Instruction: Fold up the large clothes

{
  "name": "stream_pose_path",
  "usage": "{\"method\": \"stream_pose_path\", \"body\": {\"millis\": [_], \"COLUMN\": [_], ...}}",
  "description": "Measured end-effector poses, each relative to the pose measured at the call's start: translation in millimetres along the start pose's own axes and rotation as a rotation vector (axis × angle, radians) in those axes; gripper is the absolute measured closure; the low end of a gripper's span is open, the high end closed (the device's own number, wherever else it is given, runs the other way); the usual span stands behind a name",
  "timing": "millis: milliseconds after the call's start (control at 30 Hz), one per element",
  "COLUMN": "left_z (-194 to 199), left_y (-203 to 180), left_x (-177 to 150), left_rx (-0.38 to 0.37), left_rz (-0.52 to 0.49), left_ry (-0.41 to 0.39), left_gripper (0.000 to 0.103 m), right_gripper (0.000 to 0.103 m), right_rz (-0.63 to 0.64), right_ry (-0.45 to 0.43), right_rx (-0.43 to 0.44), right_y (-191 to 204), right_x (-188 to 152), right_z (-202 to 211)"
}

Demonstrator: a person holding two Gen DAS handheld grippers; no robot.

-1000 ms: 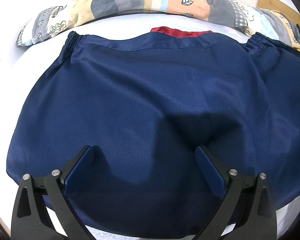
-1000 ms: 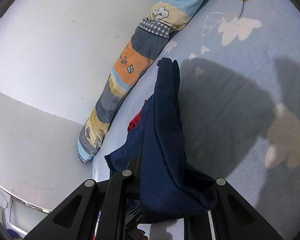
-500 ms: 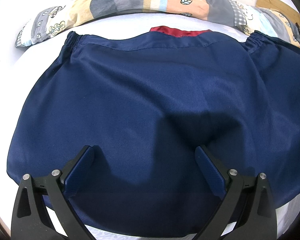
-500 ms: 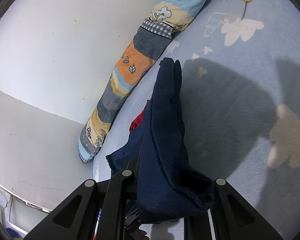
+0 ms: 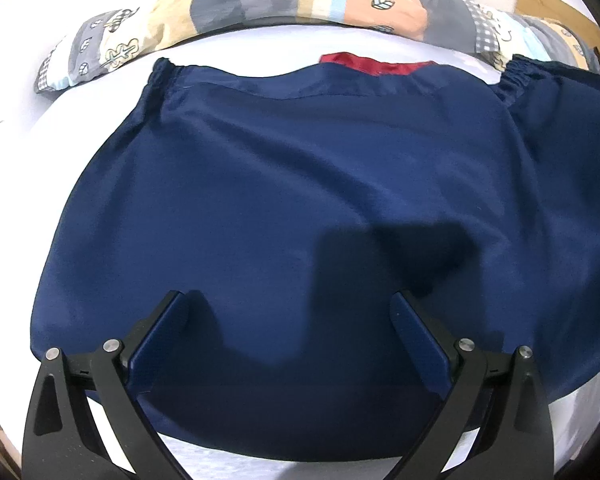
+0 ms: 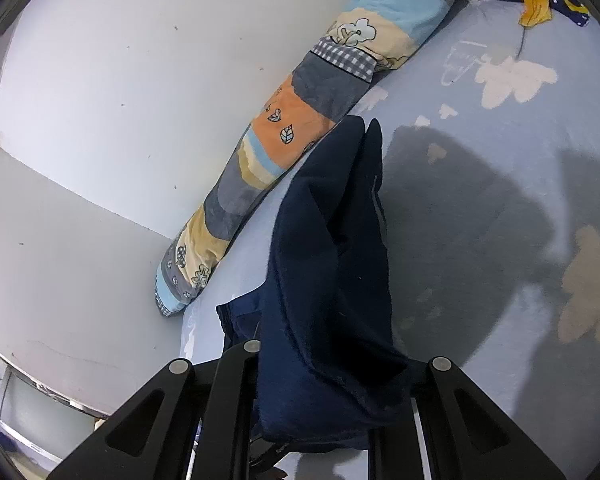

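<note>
Navy garment (image 5: pixel 300 184): right gripper (image 6: pixel 332 408), pinching a bunched sleeve, has carried it slightly inward, fold underway; left gripper (image 5: pixel 290 332) spread, unmoved.

A bed (image 6: pixel 500 208) fills the room's near side, covered by a pale blue sheet (image 6: pixel 460 280) printed with cream clouds. A long patchwork bolster (image 6: pixel 284 152) lies along its edge against a white wall (image 6: pixel 140 80), which carries small dark specks. A second wall (image 6: pixel 60 260) meets it at a corner. A wooden board (image 5: pixel 548 4) stands behind the bolster. Light is bright and throws hard shadows on the sheet.
</note>
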State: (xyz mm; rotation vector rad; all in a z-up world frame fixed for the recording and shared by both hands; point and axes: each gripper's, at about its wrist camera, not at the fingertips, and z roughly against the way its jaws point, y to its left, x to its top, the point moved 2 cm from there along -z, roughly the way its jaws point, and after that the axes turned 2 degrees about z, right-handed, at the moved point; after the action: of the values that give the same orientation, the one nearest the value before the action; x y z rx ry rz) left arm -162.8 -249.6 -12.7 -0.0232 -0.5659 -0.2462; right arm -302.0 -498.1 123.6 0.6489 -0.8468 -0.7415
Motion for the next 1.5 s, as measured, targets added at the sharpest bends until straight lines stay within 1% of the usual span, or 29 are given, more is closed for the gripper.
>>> {"method": "stream_pose_path", "body": {"millis": [200,333,567,667,767,867,967,1100,1200,1267,1300,1367,1433,1500], "left_z": [6,15,30,37,44,50,56,61,65,67,66,64,63,63], "left_y": [24,50,112,137,168,194,220,258,279,292,296,306,310,310], "left_x": [2,8,12,12,9,4,-3,-12,-18,-22,-23,-26,-28,-28], "left_rx": [0.001,-0.005,-0.006,0.006,0.015,0.029,0.054,0.063,0.08,0.093,0.093,0.091,0.069,0.056], "left_rz": [0.027,0.073,0.195,0.228,0.279,0.319,0.366,0.442,0.474,0.487,0.494,0.52,0.544,0.545], "left_ry": [-0.004,-0.023,-0.049,-0.063,-0.076,-0.084,-0.088,-0.092,-0.101,-0.099,-0.096,-0.084,-0.075,-0.072], "left_gripper": [0.001,0.001,0.001,0.001,0.001,0.001,0.001,0.001,0.001,0.001,0.001,0.001,0.001,0.001], "right_gripper": [0.087,0.087,0.087,0.087,0.087,0.087,0.086,0.086,0.086,0.086,0.086,0.085,0.085,0.085], "right_rz": [0.021,0.032,0.056,0.07,0.097,0.145,0.209,0.297,0.424,0.55,0.604,0.669,0.769,0.791], "right_ry": [0.003,0.003,0.003,0.005,0.014,0.03,0.065,0.114,0.157,0.197,0.218,0.258,0.265,0.24], "right_rx": [-0.011,-0.03,-0.061,-0.081,-0.104,-0.133,-0.148,-0.164,-0.185,-0.232,-0.26,-0.304,-0.374,-0.363], "right_y": [10,14,26,36,52,77,111,152,185,200,203,200,194,193], "right_x": [-2,-2,-5,-8,-13,-24,-45,-82,-130,-171,-190,-219,-243,-247], "right_z": [-6,-10,-17,-23,-33,-48,-74,-114,-154,-188,-203,-227,-243,-236]}}
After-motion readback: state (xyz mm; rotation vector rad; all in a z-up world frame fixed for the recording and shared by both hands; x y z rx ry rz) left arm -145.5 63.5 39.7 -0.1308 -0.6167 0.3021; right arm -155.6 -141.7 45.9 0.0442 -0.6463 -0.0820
